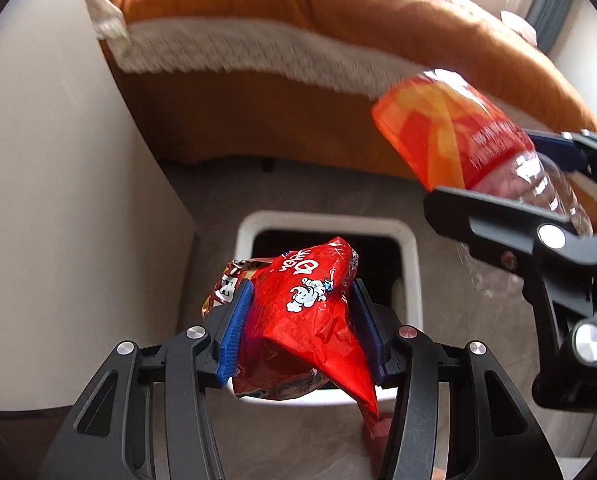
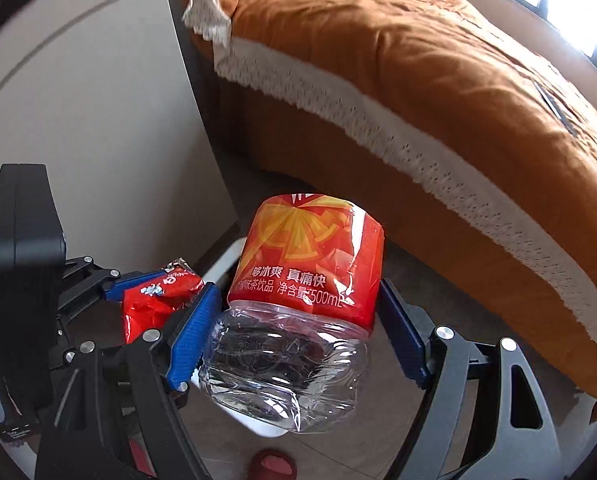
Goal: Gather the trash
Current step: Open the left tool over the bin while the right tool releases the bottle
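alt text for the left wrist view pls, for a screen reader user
The left gripper pinches a crumpled red snack bag between its blue pads, directly above an open white trash bin on the floor. At right, the right gripper holds a clear plastic bottle with an orange-red label. A bed with an orange cover fills the background.

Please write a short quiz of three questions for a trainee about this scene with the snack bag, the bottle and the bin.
1. True or false: the left gripper holds a red snack bag above the white trash bin.
2. What does the right gripper hold? A) a paper cup B) a plastic bottle with an orange label C) a slipper
3. Fill in: the bed behind the bin has an ______ cover.

Key: 1 true; 2 B; 3 orange
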{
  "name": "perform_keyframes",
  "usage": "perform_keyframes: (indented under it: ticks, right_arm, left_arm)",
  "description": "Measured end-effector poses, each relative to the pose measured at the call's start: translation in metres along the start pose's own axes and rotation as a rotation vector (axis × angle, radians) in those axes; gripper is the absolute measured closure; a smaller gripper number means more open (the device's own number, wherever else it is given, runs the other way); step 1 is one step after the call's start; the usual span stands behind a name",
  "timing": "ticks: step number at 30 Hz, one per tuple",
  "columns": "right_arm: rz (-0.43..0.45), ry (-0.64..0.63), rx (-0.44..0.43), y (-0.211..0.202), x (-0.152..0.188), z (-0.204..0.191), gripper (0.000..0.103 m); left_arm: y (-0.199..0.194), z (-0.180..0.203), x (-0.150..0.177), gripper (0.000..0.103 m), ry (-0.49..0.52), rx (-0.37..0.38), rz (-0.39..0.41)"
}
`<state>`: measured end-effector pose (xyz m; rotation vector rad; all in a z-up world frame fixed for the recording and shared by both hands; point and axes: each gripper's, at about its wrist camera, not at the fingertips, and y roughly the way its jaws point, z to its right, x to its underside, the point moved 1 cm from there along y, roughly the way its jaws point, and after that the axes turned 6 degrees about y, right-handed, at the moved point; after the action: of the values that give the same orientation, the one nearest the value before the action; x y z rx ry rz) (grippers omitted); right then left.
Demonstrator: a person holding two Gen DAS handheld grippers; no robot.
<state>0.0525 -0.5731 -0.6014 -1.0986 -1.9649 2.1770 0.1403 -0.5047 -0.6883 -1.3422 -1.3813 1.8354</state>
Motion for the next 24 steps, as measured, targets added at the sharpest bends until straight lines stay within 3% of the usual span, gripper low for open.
perform_keyframes:
  ticks: [2,3,4,5,6,7,14,24]
  right_arm:
    - [-0.018,-0.013,-0.012,0.016,0.007,0.001,0.024]
    - [-0.023,-0.019,-0.015,0.023,0.009,0.001,0.023]
    - [-0.038,-0.034,-0.026,0.032,0.013,-0.001,0.023]
    - [-0.046,-0.048,-0.030,0.038,0.014,-0.002,0.021]
    - [-0.049,-0.061,-0.032,0.044,0.017,-0.003,0.017]
    - [-0.055,-0.063,-0.041,0.049,0.019,-0.004,0.003]
    - [-0.057,-0.054,-0.031,0.064,0.022,0.002,0.004]
    - [-0.018,-0.020,-0.007,0.038,-0.002,0.000,0.004]
  left_arm:
    - [0.018,0.001,0.005,0.047,0.006,0.011,-0.006]
    - [0.025,0.000,0.007,0.033,0.005,0.023,-0.009]
    - [0.028,-0.001,0.008,0.010,0.005,0.030,-0.008]
    - [0.032,-0.002,0.009,0.004,-0.002,0.015,0.010]
    - [0.034,-0.004,0.011,0.005,-0.010,0.010,0.027]
    - [0.039,-0.005,0.012,0.005,-0.007,0.024,0.018]
    - [0.056,-0.017,0.023,0.005,-0.036,0.001,0.027]
    - [0.022,-0.029,0.017,0.005,-0.081,-0.002,0.052]
